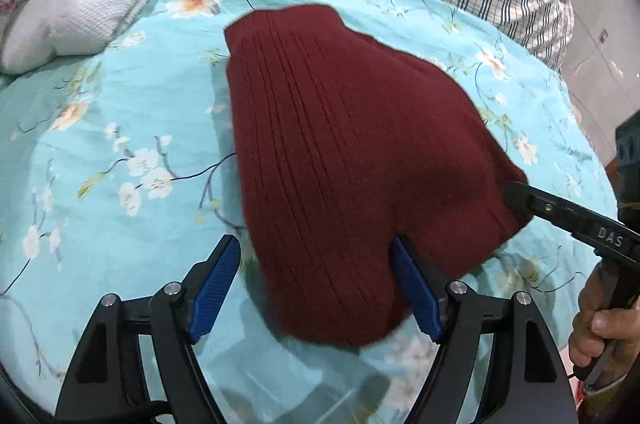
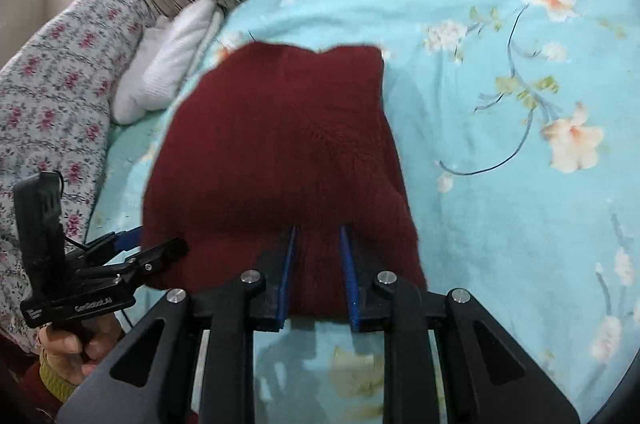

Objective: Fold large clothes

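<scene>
A dark red ribbed knit garment (image 1: pixel 352 160) lies folded into a compact bundle on the turquoise floral bedsheet (image 1: pixel 120 112). The left gripper (image 1: pixel 316 288) gapes wide around its near edge. The right gripper (image 2: pixel 318 272) pinches it narrowly. Folding looks nearly finished, though blur hides detail.

We see the dark red ribbed knit garment (image 1: pixel 344 152), folded into a compact bundle, lying on the bed.

Both wrist views close, angled down; sharing red sweater (image 1: pixel 352 160), floral bedsheet (image 2: pixel 500 144)
</scene>
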A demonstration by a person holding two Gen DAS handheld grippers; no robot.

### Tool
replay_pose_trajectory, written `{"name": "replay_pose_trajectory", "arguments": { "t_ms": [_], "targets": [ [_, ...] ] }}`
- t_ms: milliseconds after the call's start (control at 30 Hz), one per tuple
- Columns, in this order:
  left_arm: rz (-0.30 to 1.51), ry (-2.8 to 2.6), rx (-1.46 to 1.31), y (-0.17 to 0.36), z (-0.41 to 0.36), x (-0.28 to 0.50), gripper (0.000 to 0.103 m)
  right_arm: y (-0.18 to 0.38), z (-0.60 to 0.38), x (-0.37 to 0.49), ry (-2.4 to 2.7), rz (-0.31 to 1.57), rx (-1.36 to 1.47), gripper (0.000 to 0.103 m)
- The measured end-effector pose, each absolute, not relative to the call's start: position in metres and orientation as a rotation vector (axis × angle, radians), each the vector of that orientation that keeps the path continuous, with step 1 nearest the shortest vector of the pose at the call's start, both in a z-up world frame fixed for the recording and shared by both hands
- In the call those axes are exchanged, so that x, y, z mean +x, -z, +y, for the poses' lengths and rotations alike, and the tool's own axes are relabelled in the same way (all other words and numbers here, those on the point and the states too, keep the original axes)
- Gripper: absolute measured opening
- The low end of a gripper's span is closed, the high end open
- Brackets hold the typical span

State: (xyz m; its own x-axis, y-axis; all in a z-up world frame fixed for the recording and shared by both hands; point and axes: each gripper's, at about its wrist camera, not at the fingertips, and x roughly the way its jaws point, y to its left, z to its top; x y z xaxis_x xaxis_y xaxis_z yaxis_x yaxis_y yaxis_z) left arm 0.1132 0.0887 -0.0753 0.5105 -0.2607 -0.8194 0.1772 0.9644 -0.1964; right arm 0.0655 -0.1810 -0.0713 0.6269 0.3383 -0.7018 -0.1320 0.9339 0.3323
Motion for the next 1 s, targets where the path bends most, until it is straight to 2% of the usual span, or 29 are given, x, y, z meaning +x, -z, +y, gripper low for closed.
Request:
{"name": "replay_pose_trajectory", "arguments": {
  "t_ms": [200,433,533,633,667,733,833,867,900,933,967,1000],
  "targets": [
    [0.991,0.236,-0.096,0.062,0.099,0.079,0.084,0.057,-0.187,0.027,-0.286,0.807,0.283,0.026],
    [1.005,0.222,0.002,0.073,0.088,0.042,0.085,0.066,-0.179,-0.01,-0.296,0.813,0.253,0.049],
    [1.011,0.228,0.06,0.083,0.081,0.028,0.085,0.079,-0.175,-0.023,-0.287,0.84,0.215,0.052],
    [1.016,0.235,0.101,0.089,0.074,0.015,0.085,0.089,-0.172,-0.033,-0.275,0.862,0.176,0.074],
    [1.011,0.234,0.113,0.087,0.074,0.012,0.085,0.091,-0.172,-0.035,-0.273,0.865,0.164,0.077],
    [0.976,0.24,0.123,0.078,0.075,0.005,0.085,0.09,-0.169,-0.04,-0.277,0.865,0.126,0.077],
    [0.89,0.23,0.129,0.045,0.08,0.001,0.086,0.075,-0.166,-0.046,-0.289,0.841,0.07,0.081],
    [0.849,0.216,0.136,0.032,0.081,0.0,0.089,0.071,-0.165,-0.047,-0.292,0.831,0.061,0.083],
    [0.807,0.198,0.143,0.02,0.083,-0.002,0.097,0.063,-0.165,-0.049,-0.298,0.814,0.052,0.085],
    [0.775,0.181,0.146,0.011,0.085,-0.001,0.102,0.055,-0.166,-0.05,-0.306,0.794,0.047,0.091],
    [0.756,0.169,0.147,0.005,0.085,-0.001,0.103,0.051,-0.166,-0.05,-0.308,0.782,0.048,0.103],
    [0.749,0.152,0.151,0.0,0.087,0.002,0.103,0.046,-0.167,-0.05,-0.309,0.772,0.05,0.103]
  ]
}}
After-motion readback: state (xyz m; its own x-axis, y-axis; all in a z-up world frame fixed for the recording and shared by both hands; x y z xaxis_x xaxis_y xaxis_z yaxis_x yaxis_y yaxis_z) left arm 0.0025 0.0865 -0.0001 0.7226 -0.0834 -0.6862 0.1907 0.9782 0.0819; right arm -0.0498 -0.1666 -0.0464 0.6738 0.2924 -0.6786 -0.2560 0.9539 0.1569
